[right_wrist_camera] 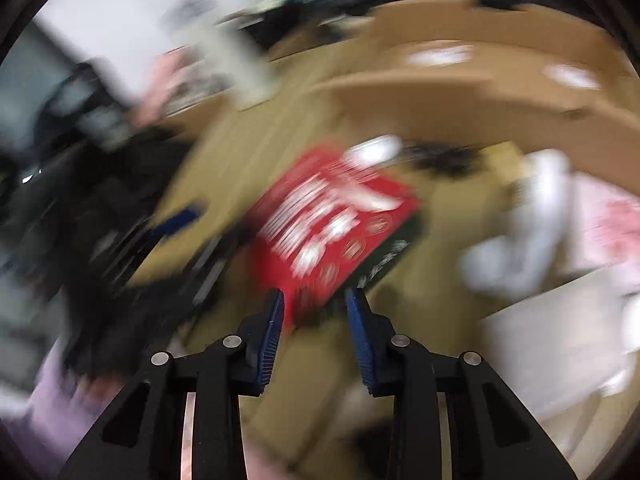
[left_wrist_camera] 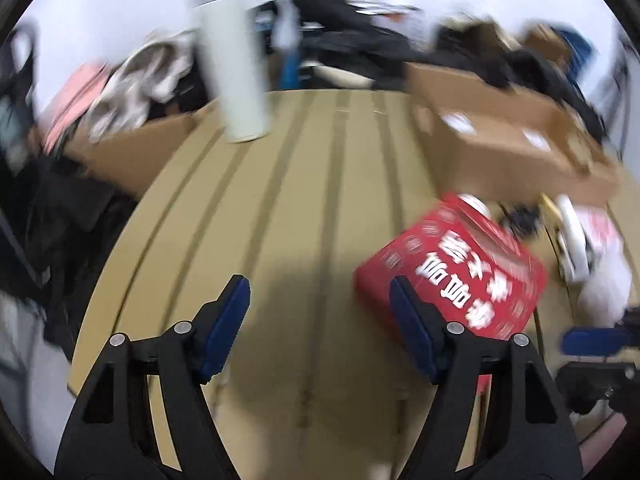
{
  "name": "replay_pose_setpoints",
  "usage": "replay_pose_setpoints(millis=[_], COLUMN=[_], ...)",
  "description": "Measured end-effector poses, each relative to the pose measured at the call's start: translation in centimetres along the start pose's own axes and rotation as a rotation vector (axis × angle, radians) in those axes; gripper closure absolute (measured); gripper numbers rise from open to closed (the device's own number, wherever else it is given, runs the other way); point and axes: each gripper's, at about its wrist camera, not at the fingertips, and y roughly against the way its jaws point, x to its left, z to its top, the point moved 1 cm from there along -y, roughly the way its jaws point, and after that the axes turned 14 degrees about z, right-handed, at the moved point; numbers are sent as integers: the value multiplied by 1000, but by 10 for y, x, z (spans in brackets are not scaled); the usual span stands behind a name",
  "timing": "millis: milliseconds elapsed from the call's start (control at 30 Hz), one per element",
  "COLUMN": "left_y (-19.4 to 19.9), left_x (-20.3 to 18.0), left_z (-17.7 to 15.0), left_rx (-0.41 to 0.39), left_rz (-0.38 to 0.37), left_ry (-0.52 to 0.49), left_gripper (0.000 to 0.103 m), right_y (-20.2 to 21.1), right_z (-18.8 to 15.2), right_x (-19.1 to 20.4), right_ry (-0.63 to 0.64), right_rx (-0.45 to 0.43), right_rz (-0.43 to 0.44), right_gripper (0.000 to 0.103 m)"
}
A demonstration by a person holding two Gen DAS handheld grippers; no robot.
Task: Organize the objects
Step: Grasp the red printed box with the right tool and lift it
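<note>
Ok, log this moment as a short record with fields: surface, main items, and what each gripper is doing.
surface: tan grooved board
red box: red box lying flat, white lettering on top
bottle: white bottle upright at the far edge
carton: open cardboard box behind the red box
left gripper: left gripper open, nothing between its fingers
right gripper: right gripper open, near corner of the red box between its fingers
</note>
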Motion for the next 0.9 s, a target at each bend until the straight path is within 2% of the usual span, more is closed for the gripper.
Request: replay_pose_setpoints(millis=[67, 100, 133, 167, 200, 267, 333, 400, 433, 467, 500, 533, 567, 633, 767, 867, 900], left_y=[4, 5, 6, 5, 6, 4, -6, -14, -17, -17, -14, -11, -1, 16, 61, 91, 98], left_x=[22, 24, 21, 18, 13, 4, -2, -4, -6, -7, -8, -10, -12, -14, -14, -26, -29], left_z=[-7, -11, -15, -17, -19, -24, -25, -25, -24, -23, -23, -25, -30, -40, -53, -43, -37], left_rx=[31, 54, 69, 70, 64, 71, 105, 130, 147, 159, 177, 187, 185, 176, 133, 81, 69], left_rz=[-56, -91, -123, -152, -168, -172, -230, -299, -332, -372, -403, -396, -391, -398, -456, -467, -474], left_ry=[103, 124, 123, 110, 90, 61, 57, 88, 88, 102, 113, 112, 106, 92, 102, 58, 46], left_gripper=[28, 27, 27, 27, 27, 27, 28, 33, 44, 61, 62, 63, 63, 63, 63, 63, 63], right_y=[8, 9, 7, 2, -3, -18, -25, -42, -48, -52, -50, -47, -42, -28, 8, 46, 51], right_z=[-4, -3, 0, 6, 10, 24, 34, 47, 51, 53, 54, 52, 46, 26, -16, -32, -28], right_x=[19, 23, 25, 22, 18, 12, 6, -9, -15, -24, -26, -26, -20, -2, 20, 32, 36], right_ry=[125, 165, 183, 178, 167, 165, 157, 115, 84, 30, -8, -32, -20, 37, 36, 18, 24], right_rx=[-49, -64, -67, -55, -42, -28, -33, -11, 5, 16, 6, -3, -4, -10, -43, -105, -119], right_rz=[-143, -200, -234, -230, -213, -224, -254, -228, -215, -147, -90, -83, -115, -152, -170, -181, -190], right_gripper=[66, 62, 54, 48, 35, 32, 32, 33, 40, 49, 59, 64, 66, 67, 68, 68, 68])
